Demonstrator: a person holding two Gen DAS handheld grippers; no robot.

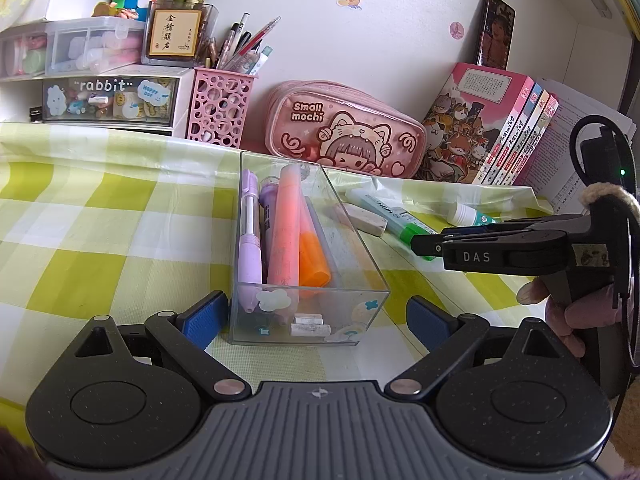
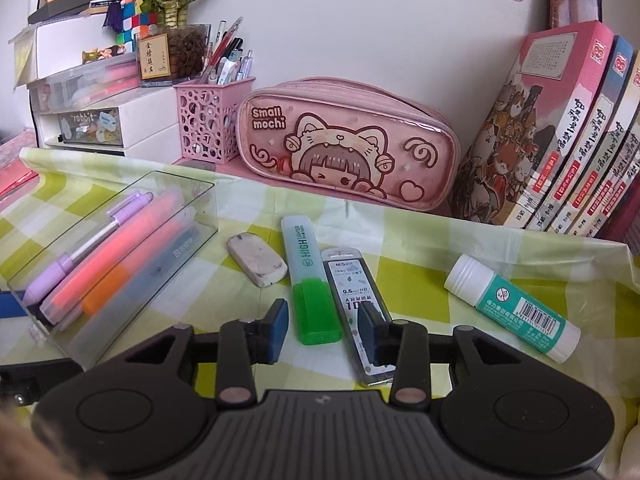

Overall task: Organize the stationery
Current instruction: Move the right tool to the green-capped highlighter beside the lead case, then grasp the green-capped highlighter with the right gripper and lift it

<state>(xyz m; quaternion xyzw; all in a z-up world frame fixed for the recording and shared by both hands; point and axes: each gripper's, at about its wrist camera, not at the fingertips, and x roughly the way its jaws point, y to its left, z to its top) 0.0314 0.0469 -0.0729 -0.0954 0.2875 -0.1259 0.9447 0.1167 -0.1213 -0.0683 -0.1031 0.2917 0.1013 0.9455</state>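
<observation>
My left gripper [image 1: 318,320] shows a ribbed grey housing, matte black linkage arms with silver pivot pins, round black hubs and textured blue pads [image 1: 204,318]. My right gripper [image 2: 324,330] is built alike, with blue pads [image 2: 280,326] on black fingers. Seen from the left wrist, its black body carries white "DAS" lettering, a looped black cable and a small green light. The hand [image 1: 568,316] gripping it looks pinkish, under a fuzzy tan cuff.

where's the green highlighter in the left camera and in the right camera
Left wrist: green highlighter right of centre, beside the clear box, its cap partly behind the right hand-held gripper.
Right wrist: centre, cap between the open fingers.
Shared landmark: pink pencil case.
</observation>
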